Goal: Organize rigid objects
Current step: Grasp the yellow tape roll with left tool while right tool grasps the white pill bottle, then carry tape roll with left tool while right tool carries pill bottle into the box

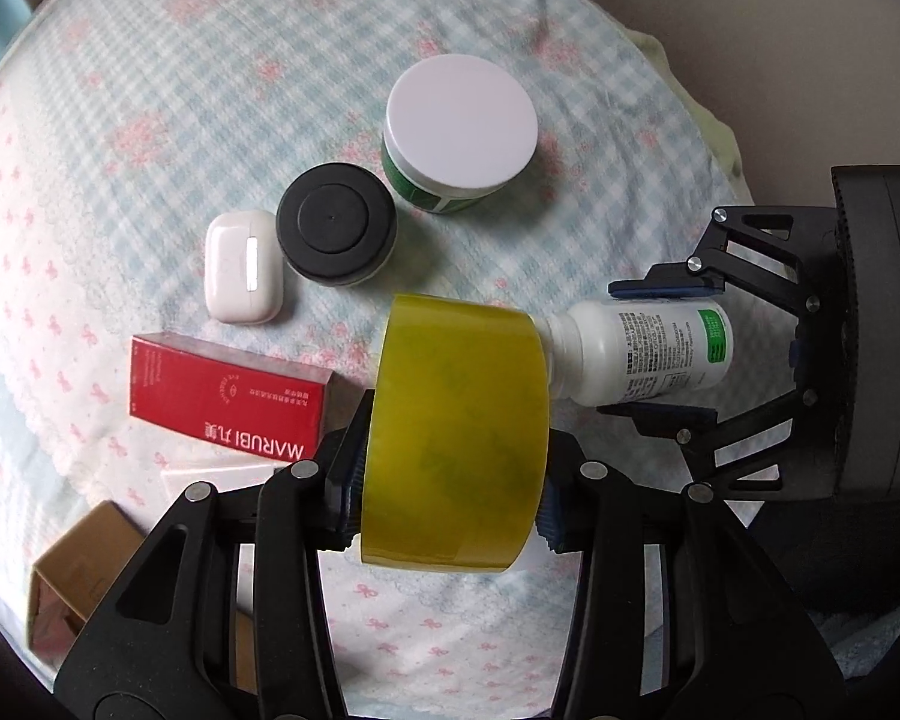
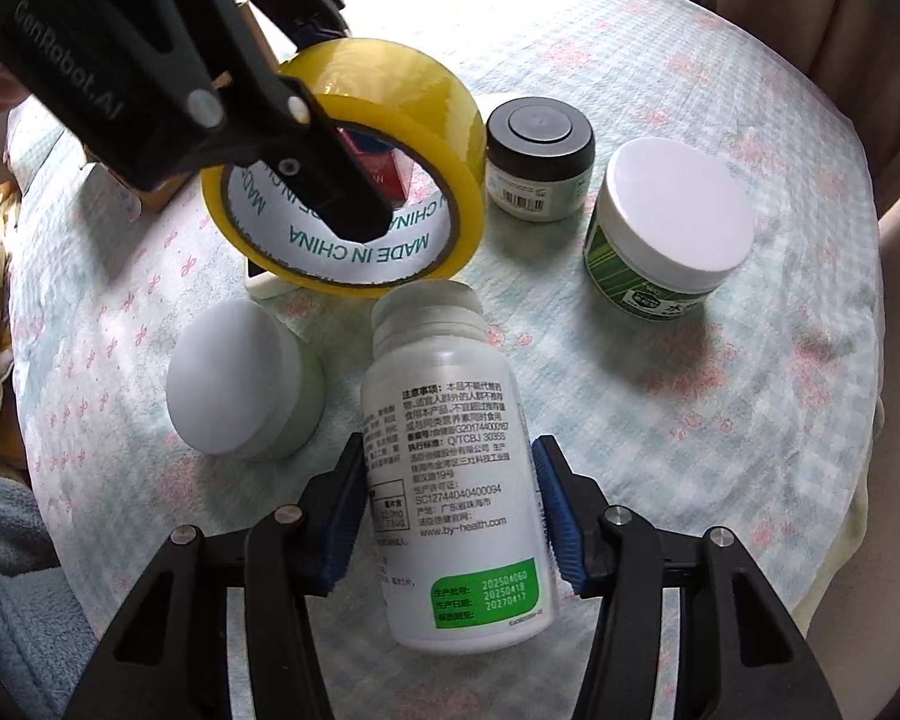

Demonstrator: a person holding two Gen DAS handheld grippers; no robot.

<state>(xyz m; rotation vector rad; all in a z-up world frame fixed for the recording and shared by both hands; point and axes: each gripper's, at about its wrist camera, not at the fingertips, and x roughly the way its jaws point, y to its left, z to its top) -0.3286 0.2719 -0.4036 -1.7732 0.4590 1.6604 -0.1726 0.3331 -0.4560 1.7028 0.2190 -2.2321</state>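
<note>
My left gripper (image 1: 450,480) is shut on a yellow tape roll (image 1: 459,432) and holds it above the cloth; the roll also shows in the right wrist view (image 2: 354,168). My right gripper (image 2: 450,510) is shut on a white pill bottle (image 2: 450,480), held lying with its cap toward the roll; the bottle also shows in the left wrist view (image 1: 642,354). On the table stand a white-lidded green jar (image 1: 459,132), a black-lidded jar (image 1: 336,222), a white earbud case (image 1: 243,273) and a red box (image 1: 228,396).
A round table with a checked cloth (image 1: 150,90) holds everything. A white-lidded pale jar (image 2: 240,381) lies beside the bottle. A brown cardboard box (image 1: 84,570) sits at the near left edge. A white flat box (image 1: 222,477) lies under the red box.
</note>
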